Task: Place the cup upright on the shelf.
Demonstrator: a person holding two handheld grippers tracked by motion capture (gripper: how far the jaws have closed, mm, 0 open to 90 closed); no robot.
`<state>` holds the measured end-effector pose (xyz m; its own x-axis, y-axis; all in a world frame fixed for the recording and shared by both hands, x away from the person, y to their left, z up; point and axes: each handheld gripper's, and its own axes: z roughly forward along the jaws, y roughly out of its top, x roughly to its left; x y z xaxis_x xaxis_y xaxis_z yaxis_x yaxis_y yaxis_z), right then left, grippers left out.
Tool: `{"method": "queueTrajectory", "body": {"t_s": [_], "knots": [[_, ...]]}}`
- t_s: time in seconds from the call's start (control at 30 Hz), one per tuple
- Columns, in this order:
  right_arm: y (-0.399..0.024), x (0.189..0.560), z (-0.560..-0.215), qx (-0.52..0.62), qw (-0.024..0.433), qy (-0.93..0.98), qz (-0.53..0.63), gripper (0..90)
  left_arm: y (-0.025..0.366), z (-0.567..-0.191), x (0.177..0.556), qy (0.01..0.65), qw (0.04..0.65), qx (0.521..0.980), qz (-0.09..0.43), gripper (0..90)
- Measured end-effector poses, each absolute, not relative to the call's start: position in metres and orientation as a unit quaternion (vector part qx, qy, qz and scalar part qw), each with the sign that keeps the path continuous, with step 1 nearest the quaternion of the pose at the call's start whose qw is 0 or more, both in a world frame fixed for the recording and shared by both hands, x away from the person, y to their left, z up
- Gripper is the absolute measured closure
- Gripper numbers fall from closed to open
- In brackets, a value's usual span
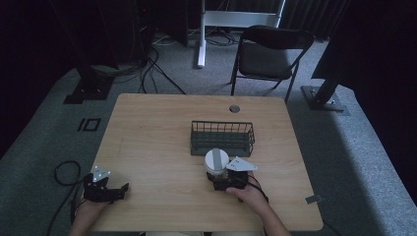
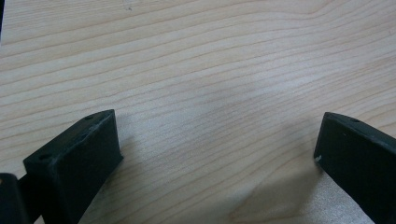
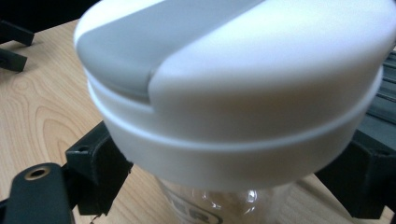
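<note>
A clear bottle with a white and grey lid (image 1: 216, 160) stands at the near right of the wooden table (image 1: 162, 147), just in front of a dark wire basket (image 1: 222, 137). My right gripper (image 1: 220, 176) is shut on the bottle's clear body (image 3: 224, 205) below the lid (image 3: 243, 93), one black jaw on each side. The lid hides the contact points. My left gripper (image 1: 123, 191) hovers at the table's near left corner. Its jaws are wide open over bare wood (image 2: 219, 154) with nothing between them.
The basket's dark edge (image 3: 385, 98) shows just beyond the bottle. A round cable hole (image 1: 234, 108) is at the table's far edge. A folding chair (image 1: 268, 54) and stand bases sit on the carpet beyond. A cable loop (image 1: 66, 172) lies left of the table.
</note>
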<state>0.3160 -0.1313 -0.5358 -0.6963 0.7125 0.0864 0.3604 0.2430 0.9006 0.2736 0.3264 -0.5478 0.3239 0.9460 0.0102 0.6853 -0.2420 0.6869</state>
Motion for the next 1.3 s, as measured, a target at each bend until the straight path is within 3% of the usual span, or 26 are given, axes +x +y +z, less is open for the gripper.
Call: {"method": "queueTrajectory", "body": {"t_s": [0.57,0.87,1.3], "knots": [[-0.123,0.320,-0.537,0.361,0.180,0.759,0.511,11.7,0.326,-0.548,0.274,0.539,0.298,0.757,0.219,0.6],[-0.119,0.319,-0.535,0.356,0.198,0.766,0.497,17.5,0.326,-0.548,0.274,0.539,0.298,0.757,0.219,0.6],[-0.122,0.316,-0.532,0.359,0.185,0.765,0.502,17.8,0.326,-0.548,0.274,0.539,0.298,0.757,0.219,0.5]]}}
